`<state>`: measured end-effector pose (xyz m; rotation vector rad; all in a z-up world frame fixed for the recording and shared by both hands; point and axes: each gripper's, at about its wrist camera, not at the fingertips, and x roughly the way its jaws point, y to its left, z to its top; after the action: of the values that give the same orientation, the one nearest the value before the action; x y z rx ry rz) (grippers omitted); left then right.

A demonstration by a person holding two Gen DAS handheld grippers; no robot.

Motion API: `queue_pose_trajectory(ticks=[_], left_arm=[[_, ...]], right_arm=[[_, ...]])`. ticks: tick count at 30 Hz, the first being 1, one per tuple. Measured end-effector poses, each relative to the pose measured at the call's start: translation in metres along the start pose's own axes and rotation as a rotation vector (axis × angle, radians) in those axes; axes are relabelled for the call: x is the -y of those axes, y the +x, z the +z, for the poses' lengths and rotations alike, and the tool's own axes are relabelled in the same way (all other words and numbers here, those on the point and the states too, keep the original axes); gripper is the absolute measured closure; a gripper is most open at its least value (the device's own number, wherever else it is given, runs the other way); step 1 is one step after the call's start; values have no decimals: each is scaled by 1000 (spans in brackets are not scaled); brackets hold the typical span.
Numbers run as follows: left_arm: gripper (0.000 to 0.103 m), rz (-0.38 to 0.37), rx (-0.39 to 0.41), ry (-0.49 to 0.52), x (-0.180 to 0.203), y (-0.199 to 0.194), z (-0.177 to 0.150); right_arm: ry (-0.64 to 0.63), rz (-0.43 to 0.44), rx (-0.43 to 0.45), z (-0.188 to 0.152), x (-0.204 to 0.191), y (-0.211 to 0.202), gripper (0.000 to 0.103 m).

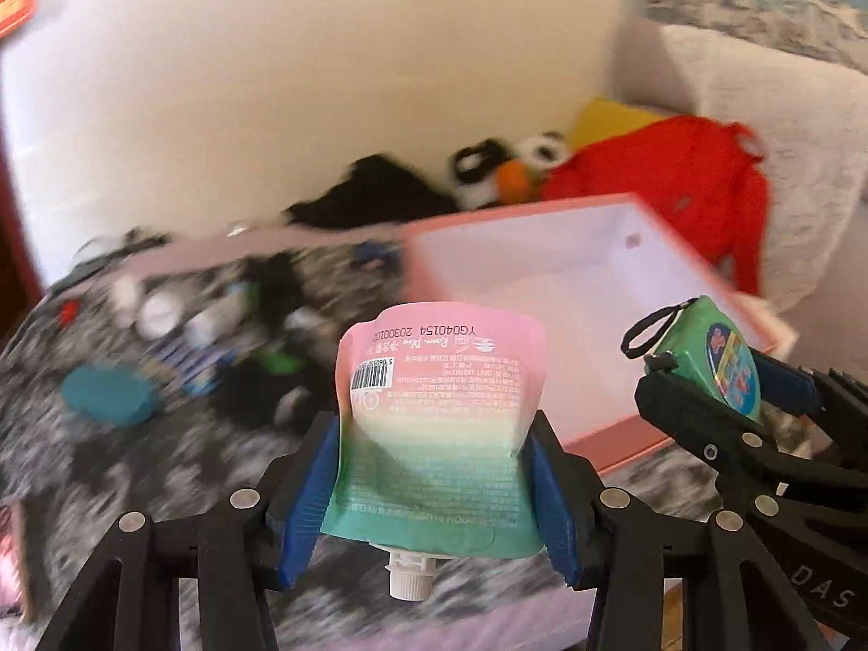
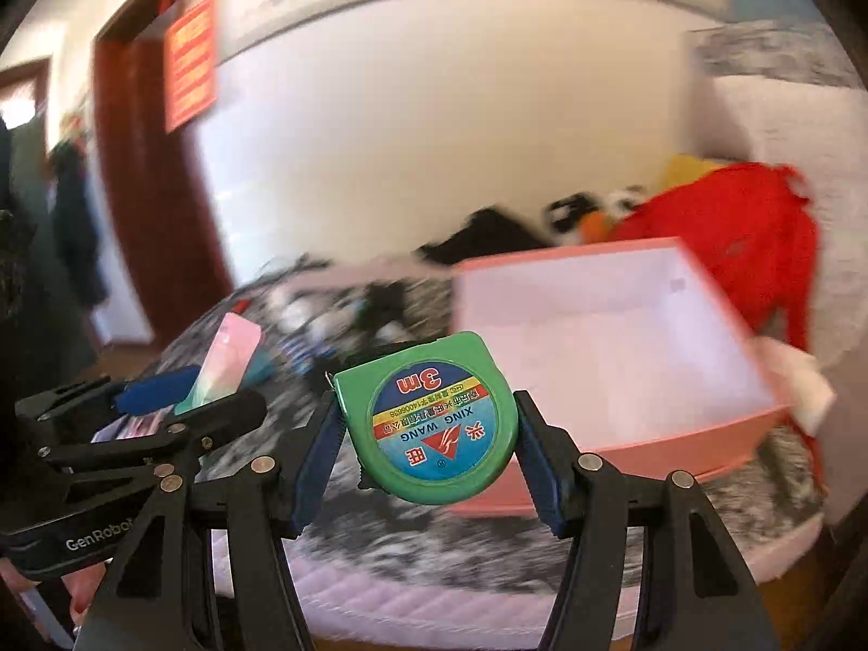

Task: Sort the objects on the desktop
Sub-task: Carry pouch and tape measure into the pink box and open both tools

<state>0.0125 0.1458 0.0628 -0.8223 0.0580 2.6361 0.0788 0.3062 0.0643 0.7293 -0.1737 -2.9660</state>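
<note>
both hands are loaded: the left gripper (image 1: pixel 434 477) has its blue pads pressed on the sides of a pink-to-green spout pouch (image 1: pixel 436 423), cap hanging down, and the right gripper (image 2: pixel 428 455) is clamped on a green tape measure (image 2: pixel 431 417). both are held up over the patterned bedcover (image 1: pixel 108 466), near the open pink box (image 2: pixel 624 336), which looks empty inside from here. so i'd say the sorting is barely begun: two things picked up, nothing in the box yet, and a scatter of small items (image 1: pixel 217 325) left on the cover to the left. that pile is too smeared to name, apart from a teal oval thing (image 1: pixel 108 393). behind the box, a red bundle (image 1: pixel 683 173) and a plush toy (image 1: pixel 510 171).
</note>
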Motion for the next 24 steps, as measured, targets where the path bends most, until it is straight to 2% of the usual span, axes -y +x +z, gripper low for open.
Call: queue_pose_trajectory(ticks=[4,8,11,15,18,19,20,22,24], left_arm=[[46,-92,-13,1,36,28,33],[46,-113,-34,10,58,74,63],[46,-116,-99,10,62,124,75],[44,-103,-216,40,63,184,73],[35,-108,-322,66,63,220,65],[30,-105,-342,71,62,227,63],[23,-92,-339,66,60,229,63],[14,-67,-321,51,55,229,64],[13,-66,-301,25,49,221,69]], right_arm=[[107,-91,68,23,63,-13,39],[197,-147,64,57,121,6,39],[240,-159,-39,73,155,59,39],[229,-186,-228,67,171,133,39],[203,-246,-359,57,179,177,37],[192,-283,-385,52,181,185,25],[180,-319,-411,48,183,193,9],[177,-347,-407,48,187,193,5],[181,-352,-371,53,187,185,5]])
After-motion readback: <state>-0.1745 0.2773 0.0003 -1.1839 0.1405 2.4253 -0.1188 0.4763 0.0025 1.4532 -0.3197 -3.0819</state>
